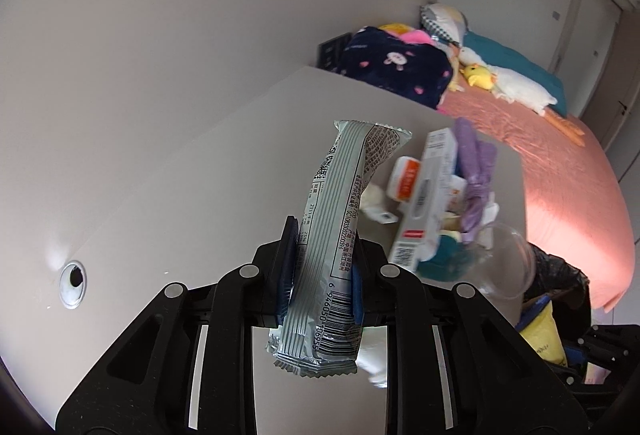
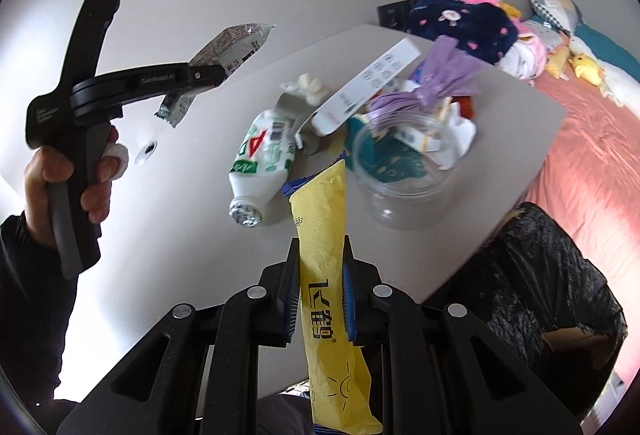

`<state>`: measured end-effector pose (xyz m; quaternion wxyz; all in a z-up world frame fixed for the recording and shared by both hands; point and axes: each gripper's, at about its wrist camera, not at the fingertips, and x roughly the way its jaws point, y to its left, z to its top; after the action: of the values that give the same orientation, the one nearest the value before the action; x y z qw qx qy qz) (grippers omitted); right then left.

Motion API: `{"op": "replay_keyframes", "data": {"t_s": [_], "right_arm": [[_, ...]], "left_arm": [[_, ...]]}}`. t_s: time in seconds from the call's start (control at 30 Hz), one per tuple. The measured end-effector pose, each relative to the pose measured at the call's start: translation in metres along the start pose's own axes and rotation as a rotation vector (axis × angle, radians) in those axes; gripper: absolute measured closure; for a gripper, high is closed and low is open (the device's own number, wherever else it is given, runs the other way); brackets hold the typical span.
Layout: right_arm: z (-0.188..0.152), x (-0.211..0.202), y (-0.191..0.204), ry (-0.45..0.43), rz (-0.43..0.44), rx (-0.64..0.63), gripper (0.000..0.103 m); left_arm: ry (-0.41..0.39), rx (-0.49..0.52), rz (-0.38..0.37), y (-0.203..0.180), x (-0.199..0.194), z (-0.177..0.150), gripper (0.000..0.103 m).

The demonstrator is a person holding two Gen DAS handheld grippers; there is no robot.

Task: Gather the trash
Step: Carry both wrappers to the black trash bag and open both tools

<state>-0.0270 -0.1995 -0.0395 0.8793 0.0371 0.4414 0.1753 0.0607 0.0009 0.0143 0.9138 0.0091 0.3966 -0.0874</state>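
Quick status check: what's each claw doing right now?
Left claw shut on silver wrapper. Right claw shut on yellow wrapper. Bottle, jar still on table. Black-lined bin alongside, nothing blocking.

A silver-grey striped wrapper [image 1: 332, 235] (barcode at its lower end) stands nearly upright, lifted off the desk. A yellow wrapper [image 2: 326, 275] hangs likewise. A white bottle [image 2: 262, 163] lies on its side among mixed litter.

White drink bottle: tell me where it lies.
In the right wrist view, the white drink bottle lies on its side on the table, left of the clear plastic cup.
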Motion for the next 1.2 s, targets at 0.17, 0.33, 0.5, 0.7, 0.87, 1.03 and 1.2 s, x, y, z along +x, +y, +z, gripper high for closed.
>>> {"op": "replay_keyframes", "data": {"t_s": [0.17, 0.33, 0.5, 0.7, 0.87, 1.03, 1.2], "right_arm": [[-0.004, -0.02, -0.015, -0.036, -0.034, 0.035, 0.084], [-0.011, -0.042, -0.034, -0.07, -0.071, 0.079, 0.084], [-0.023, -0.064, -0.059, -0.099, -0.116, 0.137, 0.084], [-0.04, -0.088, -0.084, -0.126, -0.165, 0.195, 0.084], [-0.055, -0.105, -0.105, -0.144, -0.208, 0.251, 0.084], [-0.067, -0.119, -0.122, -0.16, -0.248, 0.308, 0.084], [-0.077, -0.129, -0.139, -0.172, -0.277, 0.366, 0.084]], "left_arm": [[-0.02, 0.042, -0.051, -0.032, -0.011, 0.001, 0.081], [-0.029, 0.104, -0.112, -0.073, -0.016, 0.003, 0.081], [-0.018, 0.149, -0.165, -0.112, -0.019, 0.0, 0.081], [-0.008, 0.203, -0.243, -0.159, -0.024, -0.006, 0.081], [0.007, 0.266, -0.301, -0.199, -0.023, -0.012, 0.081], [0.031, 0.319, -0.354, -0.229, -0.022, -0.019, 0.081], [0.074, 0.376, -0.398, -0.252, -0.019, -0.032, 0.081]]}}
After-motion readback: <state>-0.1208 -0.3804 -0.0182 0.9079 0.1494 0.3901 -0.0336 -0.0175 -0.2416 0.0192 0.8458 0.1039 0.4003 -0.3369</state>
